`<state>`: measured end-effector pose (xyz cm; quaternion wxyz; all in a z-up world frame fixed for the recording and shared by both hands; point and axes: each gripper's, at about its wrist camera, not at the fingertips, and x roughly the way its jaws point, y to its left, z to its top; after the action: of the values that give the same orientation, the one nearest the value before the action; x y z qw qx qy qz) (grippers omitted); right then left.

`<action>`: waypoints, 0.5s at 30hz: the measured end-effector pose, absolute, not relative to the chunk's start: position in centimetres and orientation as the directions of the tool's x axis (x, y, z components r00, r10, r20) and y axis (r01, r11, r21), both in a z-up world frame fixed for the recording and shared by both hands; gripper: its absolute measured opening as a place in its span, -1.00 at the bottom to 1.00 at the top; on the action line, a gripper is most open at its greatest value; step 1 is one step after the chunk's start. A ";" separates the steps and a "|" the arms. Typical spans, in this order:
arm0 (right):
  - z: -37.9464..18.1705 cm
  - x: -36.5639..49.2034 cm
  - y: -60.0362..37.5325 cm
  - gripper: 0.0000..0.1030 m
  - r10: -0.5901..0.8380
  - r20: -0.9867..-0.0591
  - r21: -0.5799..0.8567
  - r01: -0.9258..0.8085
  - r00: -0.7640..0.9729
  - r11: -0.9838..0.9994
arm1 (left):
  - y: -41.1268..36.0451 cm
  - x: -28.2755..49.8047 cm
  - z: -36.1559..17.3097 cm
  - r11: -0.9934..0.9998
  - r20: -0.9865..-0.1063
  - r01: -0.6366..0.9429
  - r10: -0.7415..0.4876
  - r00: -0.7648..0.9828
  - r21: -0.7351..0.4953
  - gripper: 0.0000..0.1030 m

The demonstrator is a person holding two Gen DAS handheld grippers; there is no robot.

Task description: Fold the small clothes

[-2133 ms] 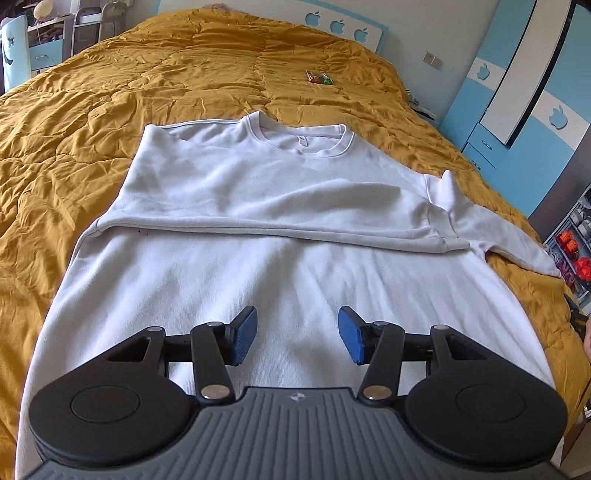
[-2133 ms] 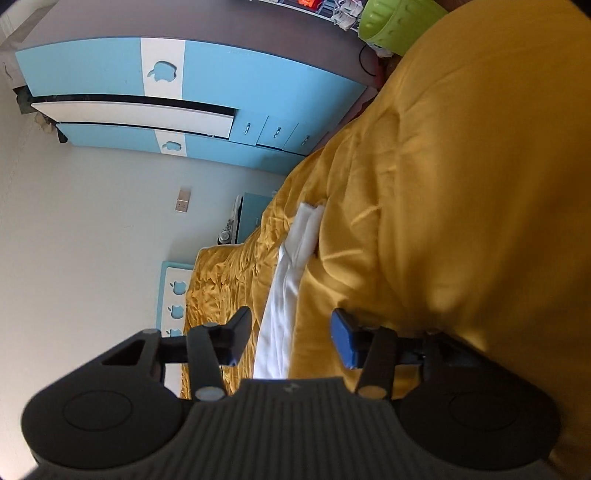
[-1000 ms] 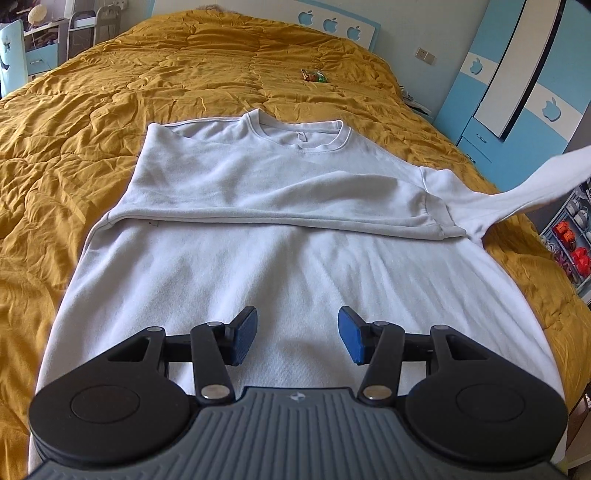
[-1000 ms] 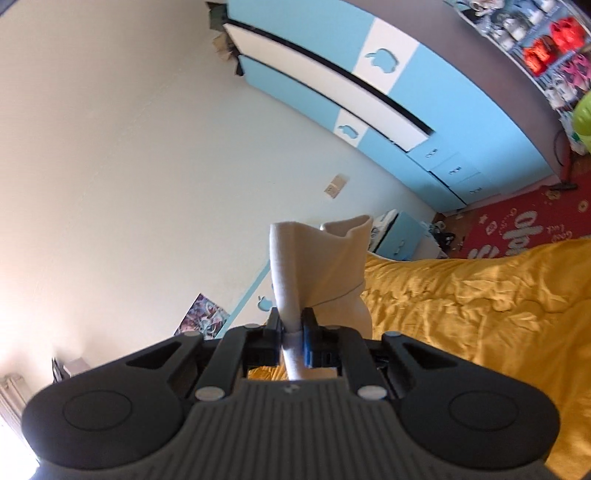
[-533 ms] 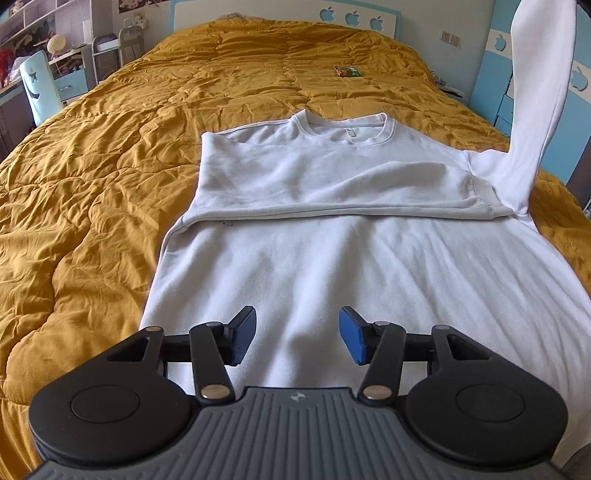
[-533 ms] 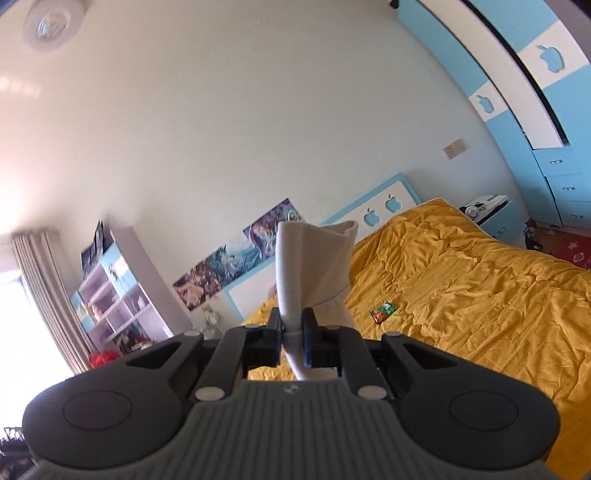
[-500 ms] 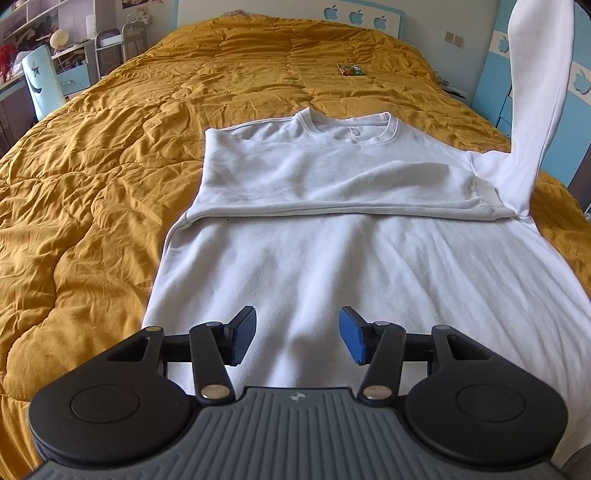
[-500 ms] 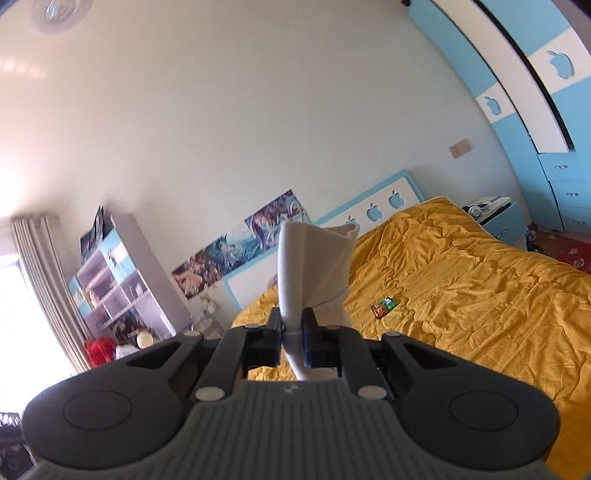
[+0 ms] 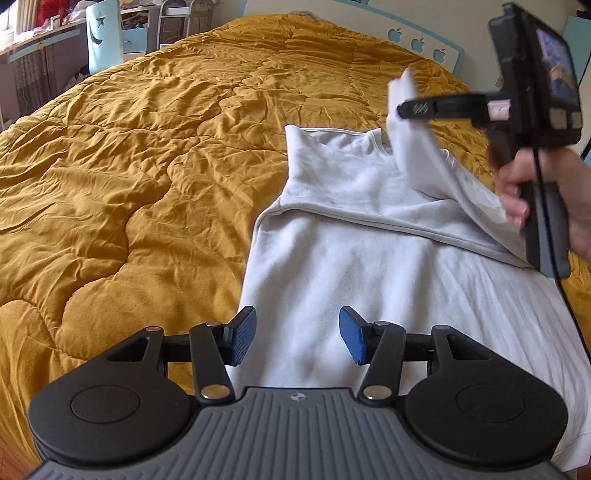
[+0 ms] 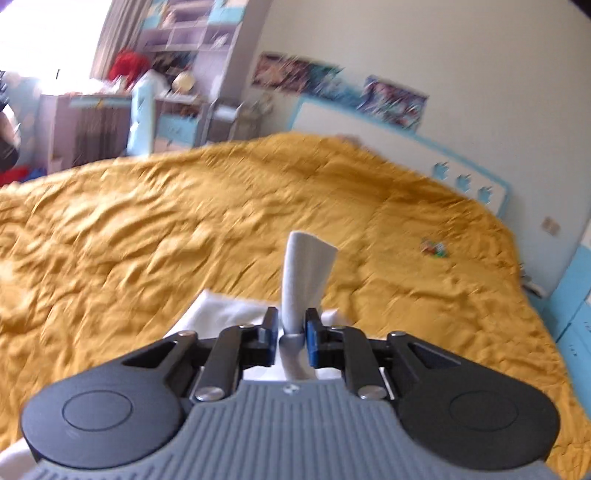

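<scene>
Lying on the mustard quilt (image 9: pixel 147 177), the white sweatshirt (image 9: pixel 369 266) had its sleeve (image 9: pixel 417 147) swung over the chest since a second before. The right gripper (image 10: pixel 291 332), jaws just easing apart, had the cuff (image 10: pixel 306 266) loosely between them. The left gripper (image 9: pixel 297 336) hovered wide, empty, above the hem.

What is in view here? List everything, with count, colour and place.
Sweatshirt: one, white, flat on the quilt, one sleeve lifted.
Quilt: one, mustard, covers the bed.
Headboard: one, white with blue trim, far end.
Packet: one, multicoloured, on the quilt near the headboard.
Chair: one, pale blue, beyond the bed.
Posters: several, on the wall.
Left gripper: open, over the sweatshirt.
Right gripper: jaws just opening, sleeve between them.
Hand: holds the right gripper.
</scene>
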<state>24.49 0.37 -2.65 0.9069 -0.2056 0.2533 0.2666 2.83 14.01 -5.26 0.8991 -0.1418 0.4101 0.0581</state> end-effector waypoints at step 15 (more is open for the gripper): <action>-6.4 13.1 -5.8 0.03 0.679 -0.651 0.327 -0.682 0.339 0.654 | 15.8 2.6 -6.1 0.947 -0.769 -0.258 0.020 0.638 -0.190 0.19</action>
<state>13.07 -5.84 -6.41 0.8182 -0.0022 0.3970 0.4160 2.57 15.80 -6.10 0.8938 -0.1425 0.4180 0.0777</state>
